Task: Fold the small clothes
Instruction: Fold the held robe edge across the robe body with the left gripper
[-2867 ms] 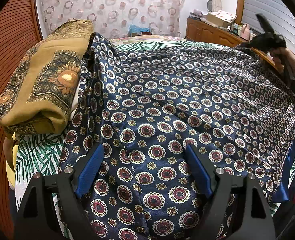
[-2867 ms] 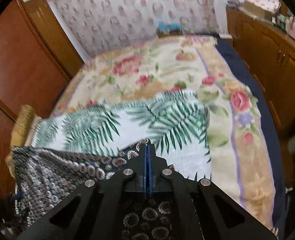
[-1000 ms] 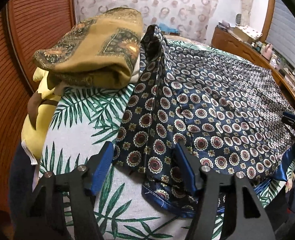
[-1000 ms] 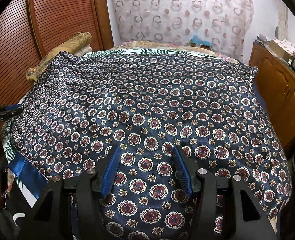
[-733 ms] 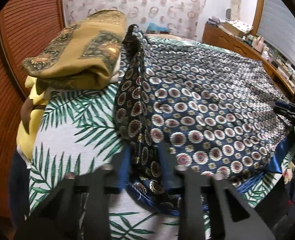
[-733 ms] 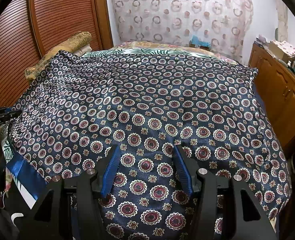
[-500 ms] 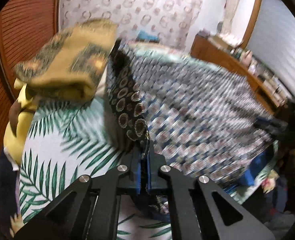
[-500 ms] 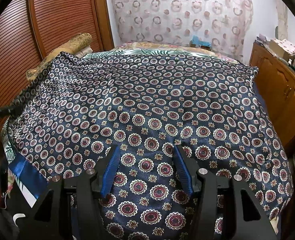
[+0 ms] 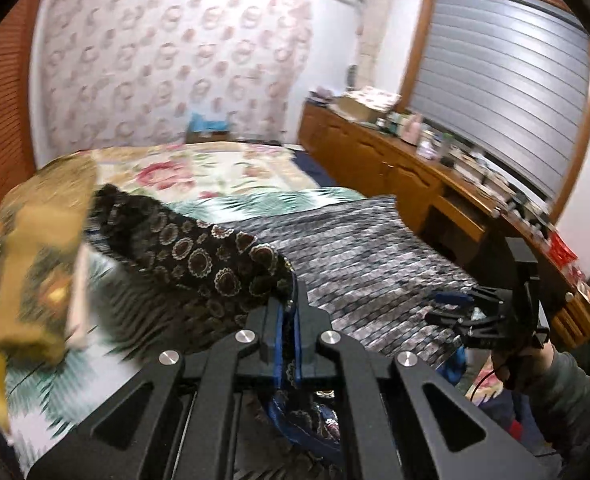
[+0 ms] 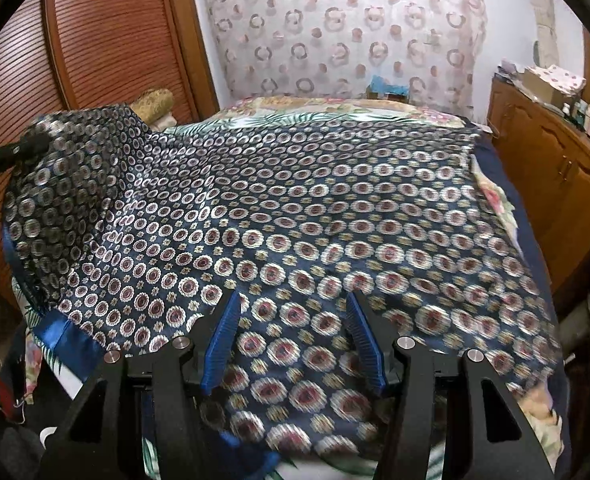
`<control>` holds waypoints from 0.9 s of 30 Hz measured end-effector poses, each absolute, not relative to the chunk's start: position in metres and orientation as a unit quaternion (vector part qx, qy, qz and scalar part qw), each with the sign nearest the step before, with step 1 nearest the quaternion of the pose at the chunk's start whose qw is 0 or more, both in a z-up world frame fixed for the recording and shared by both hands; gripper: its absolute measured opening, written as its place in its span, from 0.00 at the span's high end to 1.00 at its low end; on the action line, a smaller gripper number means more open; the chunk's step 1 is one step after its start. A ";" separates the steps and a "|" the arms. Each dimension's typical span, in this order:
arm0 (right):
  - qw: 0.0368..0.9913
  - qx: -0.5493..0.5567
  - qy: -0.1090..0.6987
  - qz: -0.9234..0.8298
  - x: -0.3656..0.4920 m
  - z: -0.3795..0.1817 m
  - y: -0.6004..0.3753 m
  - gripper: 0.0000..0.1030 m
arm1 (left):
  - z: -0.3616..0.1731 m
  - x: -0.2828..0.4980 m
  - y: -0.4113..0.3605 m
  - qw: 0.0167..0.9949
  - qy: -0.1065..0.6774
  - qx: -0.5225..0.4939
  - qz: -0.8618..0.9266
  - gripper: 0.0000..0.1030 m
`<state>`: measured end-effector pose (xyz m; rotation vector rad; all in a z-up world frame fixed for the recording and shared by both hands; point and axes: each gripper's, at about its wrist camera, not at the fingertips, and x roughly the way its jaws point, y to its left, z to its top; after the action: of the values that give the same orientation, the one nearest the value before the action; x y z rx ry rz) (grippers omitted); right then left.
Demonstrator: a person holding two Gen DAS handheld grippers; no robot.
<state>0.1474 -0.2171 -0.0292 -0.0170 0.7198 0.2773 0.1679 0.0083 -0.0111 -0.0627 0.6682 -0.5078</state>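
Observation:
A navy satin cloth [image 10: 295, 208] printed with round medallions lies spread over the bed. My left gripper [image 9: 294, 292] is shut on its blue-hemmed edge and holds that corner raised, so a fold of the cloth [image 9: 215, 256] hangs in front of it. In the right wrist view the left gripper [image 10: 35, 144] shows at the far left with the lifted corner draped from it. My right gripper [image 10: 293, 296] stands open just above the cloth's near edge, with only flat cloth under its blue pads. It also shows in the left wrist view as the right gripper [image 9: 443, 308], held by a hand.
A folded ochre cloth [image 9: 35, 260] sits on a pile at the bed's left side. Under the navy cloth lie a palm-leaf sheet [image 9: 47, 392] and a floral bedspread [image 9: 199, 168]. A wooden cabinet [image 10: 555, 168] runs along the right, louvered wardrobe doors [image 10: 107, 40] along the left.
My left gripper closed on the cloth's near left edge, then rose and swung over the bed, pulling that corner up. The right gripper stayed open over the near edge.

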 end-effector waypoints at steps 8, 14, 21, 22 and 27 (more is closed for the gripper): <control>0.938 -0.002 0.328 0.107 0.112 -0.011 -0.250 0.45 | 0.003 0.193 -0.082 0.885 0.328 -0.006 -0.331 0.96; 0.945 0.007 0.317 0.079 0.083 -0.005 -0.280 0.45 | 0.010 0.201 -0.156 0.858 0.335 0.020 -0.388 0.96; 0.947 0.026 0.314 0.059 0.060 -0.006 -0.294 0.45 | 0.003 0.196 -0.226 0.841 0.348 0.065 -0.408 0.96; 0.947 0.027 0.315 0.058 0.058 -0.007 -0.296 0.45 | 0.000 0.195 -0.230 0.843 0.351 0.071 -0.403 0.96; 0.947 0.030 0.316 0.049 0.057 -0.007 -0.296 0.45 | -0.008 0.188 -0.238 0.852 0.349 0.090 -0.380 0.96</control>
<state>0.0565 -0.2963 -0.0066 0.0621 0.6426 0.1005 0.1875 -0.2385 -0.0079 0.1900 0.7348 -0.8006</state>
